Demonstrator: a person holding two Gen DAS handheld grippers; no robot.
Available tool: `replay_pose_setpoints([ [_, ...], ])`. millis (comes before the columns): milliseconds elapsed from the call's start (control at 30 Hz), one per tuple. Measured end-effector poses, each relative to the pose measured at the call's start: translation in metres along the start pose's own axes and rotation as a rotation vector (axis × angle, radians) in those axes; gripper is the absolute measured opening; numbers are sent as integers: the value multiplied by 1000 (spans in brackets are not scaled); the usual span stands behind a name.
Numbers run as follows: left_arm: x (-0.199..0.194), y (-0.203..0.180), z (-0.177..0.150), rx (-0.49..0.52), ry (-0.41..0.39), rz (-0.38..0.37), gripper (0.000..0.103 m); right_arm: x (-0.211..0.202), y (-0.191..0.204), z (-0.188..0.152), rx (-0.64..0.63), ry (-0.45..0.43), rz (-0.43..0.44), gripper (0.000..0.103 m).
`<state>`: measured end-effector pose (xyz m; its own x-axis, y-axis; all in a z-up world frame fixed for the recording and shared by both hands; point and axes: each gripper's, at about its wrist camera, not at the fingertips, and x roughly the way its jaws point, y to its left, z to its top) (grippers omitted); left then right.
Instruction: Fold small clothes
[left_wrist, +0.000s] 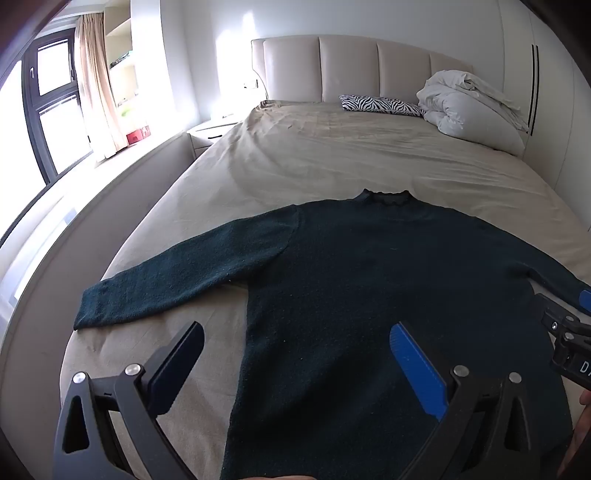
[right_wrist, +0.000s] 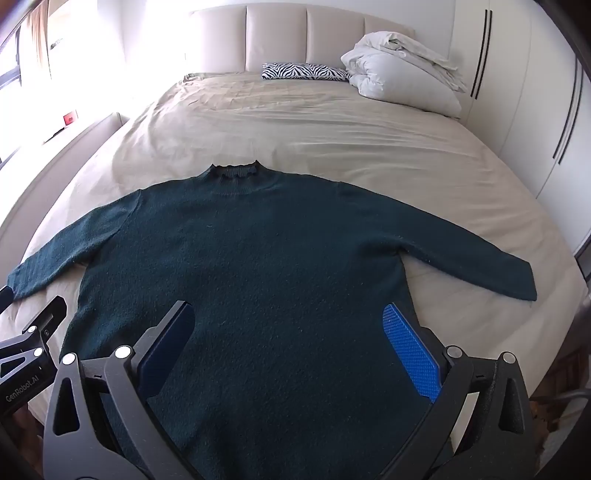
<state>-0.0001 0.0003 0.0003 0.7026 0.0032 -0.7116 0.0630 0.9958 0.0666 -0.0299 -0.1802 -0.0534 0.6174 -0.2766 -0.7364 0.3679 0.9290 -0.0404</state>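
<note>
A dark green knitted sweater (left_wrist: 369, 280) (right_wrist: 266, 266) lies flat and face up on the beige bed sheet (left_wrist: 332, 155) (right_wrist: 295, 125), collar away from me and both sleeves spread out to the sides. My left gripper (left_wrist: 295, 332) hovers open above the sweater's lower left side, with nothing between its blue pads. My right gripper (right_wrist: 288, 314) is open too, over the lower right part of the body, holding nothing. The hem lies beneath both grippers, out of sight. Each gripper shows at the edge of the other's view.
A zebra-print pillow (left_wrist: 382, 105) (right_wrist: 304, 71) and a bundled white duvet (left_wrist: 472, 107) (right_wrist: 402, 70) lie by the padded headboard (left_wrist: 354, 66). A padded bed frame edge (left_wrist: 110, 206) and a window with curtains (left_wrist: 55, 103) are on the left, white wardrobe doors (right_wrist: 535, 110) on the right.
</note>
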Motion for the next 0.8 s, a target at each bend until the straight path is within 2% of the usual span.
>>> replay_pose_setpoints([
  [800, 0, 0, 0, -1, 0, -2, 103, 1, 1, -1, -4, 3, 1, 103],
])
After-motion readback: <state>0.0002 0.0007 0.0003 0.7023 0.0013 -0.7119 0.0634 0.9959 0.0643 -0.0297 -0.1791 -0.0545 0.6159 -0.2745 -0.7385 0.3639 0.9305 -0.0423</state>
